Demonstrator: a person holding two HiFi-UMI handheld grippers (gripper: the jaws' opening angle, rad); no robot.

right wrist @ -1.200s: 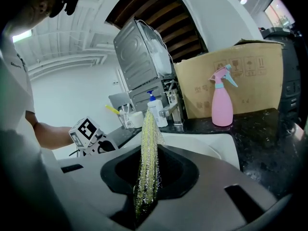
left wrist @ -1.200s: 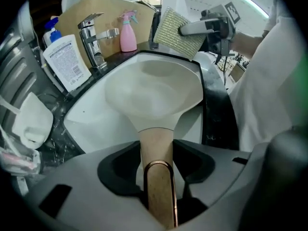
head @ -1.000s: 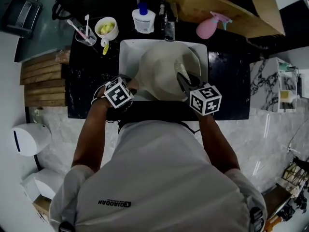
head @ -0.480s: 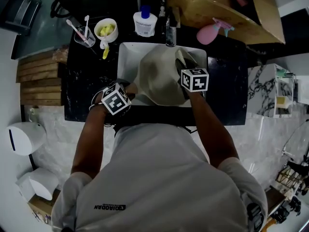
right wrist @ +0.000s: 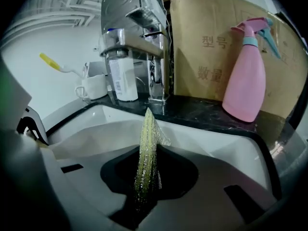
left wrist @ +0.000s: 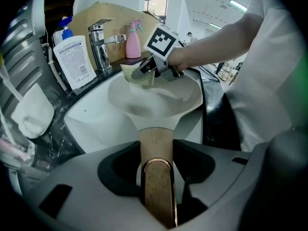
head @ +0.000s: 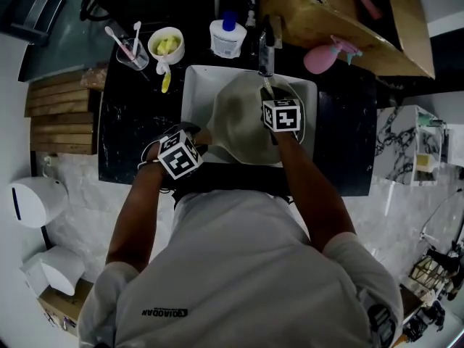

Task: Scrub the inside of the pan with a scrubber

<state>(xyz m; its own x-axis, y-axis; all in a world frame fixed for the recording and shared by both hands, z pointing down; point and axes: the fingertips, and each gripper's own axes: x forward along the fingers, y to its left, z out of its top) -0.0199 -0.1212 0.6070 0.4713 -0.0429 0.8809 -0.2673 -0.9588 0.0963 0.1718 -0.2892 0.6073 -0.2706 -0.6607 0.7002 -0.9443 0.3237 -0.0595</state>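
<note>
Black counter [head: 130,122], white sink [head: 194,93]; left claw [left wrist: 156,166] tight on pan's [head: 239,122] wooden handle [left wrist: 155,143], right claw [right wrist: 144,186] on seemingly mesh scrubber [right wrist: 148,143].

So the pan [head: 239,118] sits in the sink [head: 194,85], which is sunk into the bench [head: 130,122]. Its handle [left wrist: 155,143] sticks out toward the sink's near-left corner, clamped in the left claw [left wrist: 157,174]. The right claw [right wrist: 146,177] is over the far side of the pan with the scrubber [right wrist: 148,143] pinched in it, just in front of the tap [head: 265,46]. Behind the sink, a pump bottle [head: 228,35] stands just left of the tap and a spray bottle [head: 325,56] is off to its right, with a cardboard sheet [head: 341,13] behind that. A cup [head: 130,49] and a mug [head: 166,46] sit side by side at the back left.
</note>
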